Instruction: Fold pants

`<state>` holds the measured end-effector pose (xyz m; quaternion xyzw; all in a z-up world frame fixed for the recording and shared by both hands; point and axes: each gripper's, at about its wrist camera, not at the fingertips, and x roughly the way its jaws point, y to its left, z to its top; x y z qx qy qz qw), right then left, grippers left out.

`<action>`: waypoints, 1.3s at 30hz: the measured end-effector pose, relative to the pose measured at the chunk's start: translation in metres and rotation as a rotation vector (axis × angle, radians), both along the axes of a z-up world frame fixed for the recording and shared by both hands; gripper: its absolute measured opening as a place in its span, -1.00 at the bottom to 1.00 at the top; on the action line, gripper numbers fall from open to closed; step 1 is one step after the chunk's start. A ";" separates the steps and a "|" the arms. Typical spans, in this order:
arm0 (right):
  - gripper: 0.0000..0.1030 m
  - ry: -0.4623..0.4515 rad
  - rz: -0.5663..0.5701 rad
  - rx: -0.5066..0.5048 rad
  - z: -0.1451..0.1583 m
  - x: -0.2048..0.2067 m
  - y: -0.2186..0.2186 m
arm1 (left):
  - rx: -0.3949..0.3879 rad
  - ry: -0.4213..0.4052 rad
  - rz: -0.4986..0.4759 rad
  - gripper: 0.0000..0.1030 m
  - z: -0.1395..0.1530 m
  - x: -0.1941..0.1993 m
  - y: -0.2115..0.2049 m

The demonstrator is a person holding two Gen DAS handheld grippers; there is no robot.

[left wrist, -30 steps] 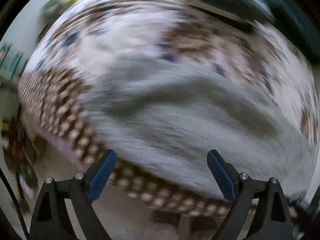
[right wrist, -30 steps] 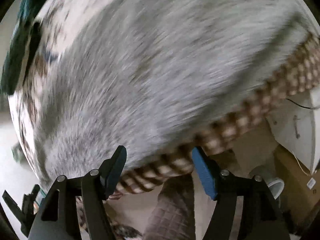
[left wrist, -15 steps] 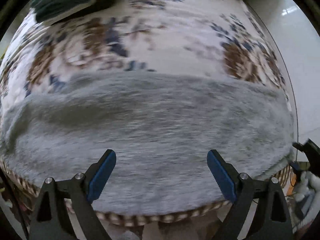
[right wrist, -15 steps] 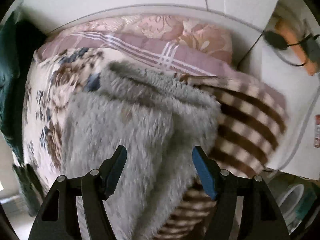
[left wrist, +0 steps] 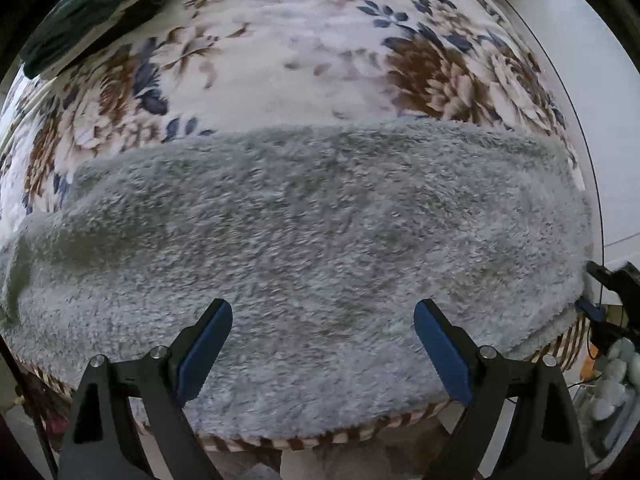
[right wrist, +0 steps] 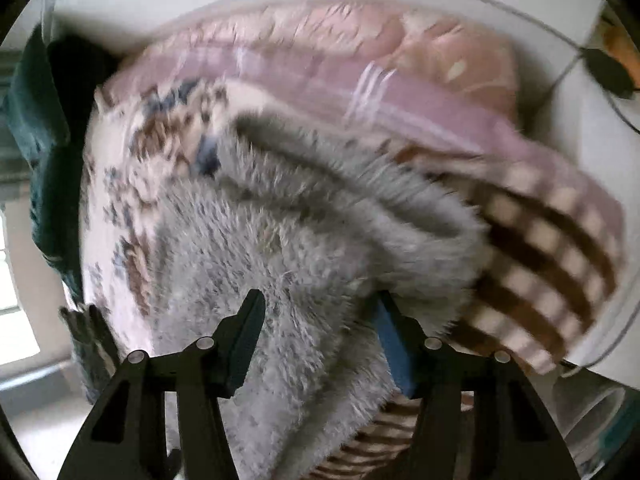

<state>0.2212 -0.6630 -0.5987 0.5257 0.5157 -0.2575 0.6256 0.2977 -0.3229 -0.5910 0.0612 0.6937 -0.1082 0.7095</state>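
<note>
Floral blanket [left wrist: 280,60] in cream, brown and blue, spread wide over a bed. On top, grey fleecy pants [left wrist: 320,240], laid flat across the near edge and reaching almost to the brown checked border [right wrist: 540,260]. Beyond, pink quilt [right wrist: 400,92] against the wall; dark green cloth [left wrist: 88,16] at the far corner. Left claw [left wrist: 322,344] spread wide above the pants, nothing between the blue pads. Right claw [right wrist: 320,316] closing, a thick fold of the pants bunched between the fingers.
</note>
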 end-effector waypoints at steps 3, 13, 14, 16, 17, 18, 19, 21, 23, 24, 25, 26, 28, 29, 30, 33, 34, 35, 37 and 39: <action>-0.88 0.028 -0.022 -0.048 0.007 -0.004 0.010 | 0.003 0.007 -0.016 0.80 -0.001 0.002 -0.008; -0.61 0.218 0.144 -0.024 0.039 -0.057 0.035 | -0.002 0.035 -0.047 0.80 -0.005 0.002 -0.022; -0.59 0.240 0.144 -0.039 0.039 -0.057 0.032 | -0.006 0.040 -0.047 0.80 -0.006 0.003 -0.023; -0.55 0.230 0.108 -0.095 0.052 -0.056 0.014 | -0.010 0.041 -0.052 0.80 -0.007 0.003 -0.027; -0.54 0.211 0.086 -0.113 0.059 -0.051 0.004 | -0.008 0.036 -0.056 0.80 -0.007 0.003 -0.029; -0.54 0.185 0.073 -0.116 0.064 -0.044 -0.004 | -0.009 0.032 -0.058 0.80 -0.007 0.004 -0.032; -0.54 0.160 0.070 -0.115 0.067 -0.035 -0.010 | -0.009 0.027 -0.059 0.80 -0.008 0.004 -0.034; -0.53 0.119 0.111 -0.113 0.066 -0.001 -0.023 | -0.008 0.022 -0.060 0.80 -0.010 0.005 -0.039; -0.53 0.124 0.191 -0.109 0.053 0.038 -0.028 | -0.009 0.014 -0.062 0.80 -0.012 0.008 -0.048; -0.52 0.131 0.225 -0.109 0.046 0.053 -0.032 | -0.004 0.005 -0.068 0.80 -0.014 0.009 -0.053; -0.43 0.144 0.266 -0.095 0.037 0.068 -0.035 | 0.008 -0.011 -0.084 0.80 -0.016 0.011 -0.061; -0.14 0.173 0.339 -0.042 0.018 0.087 -0.035 | 0.022 -0.026 -0.101 0.80 -0.019 0.012 -0.068; -0.14 0.235 0.419 -0.027 -0.004 0.108 -0.034 | 0.053 -0.065 -0.140 0.80 -0.024 0.015 -0.083; -0.63 0.272 0.468 -0.075 -0.009 0.120 -0.032 | 0.068 -0.087 -0.162 0.80 -0.026 0.016 -0.091; -0.88 0.300 0.516 -0.147 -0.007 0.127 -0.030 | 0.096 -0.117 -0.197 0.80 -0.030 0.017 -0.102; -0.88 0.263 0.482 -0.269 0.016 0.137 -0.042 | 0.139 -0.166 -0.254 0.80 -0.037 0.021 -0.122; -0.88 0.247 0.466 -0.271 0.019 0.138 -0.047 | 0.138 -0.161 -0.257 0.81 -0.040 0.023 -0.127; -0.87 0.231 0.467 -0.235 0.019 0.138 -0.050 | 0.130 -0.151 -0.253 0.80 -0.042 0.025 -0.130; -0.69 0.249 0.543 -0.157 0.018 0.137 -0.046 | 0.117 -0.134 -0.246 0.80 -0.043 0.029 -0.130; -0.04 0.263 0.593 -0.176 0.029 0.126 -0.042 | 0.102 -0.130 -0.236 0.80 -0.042 0.033 -0.133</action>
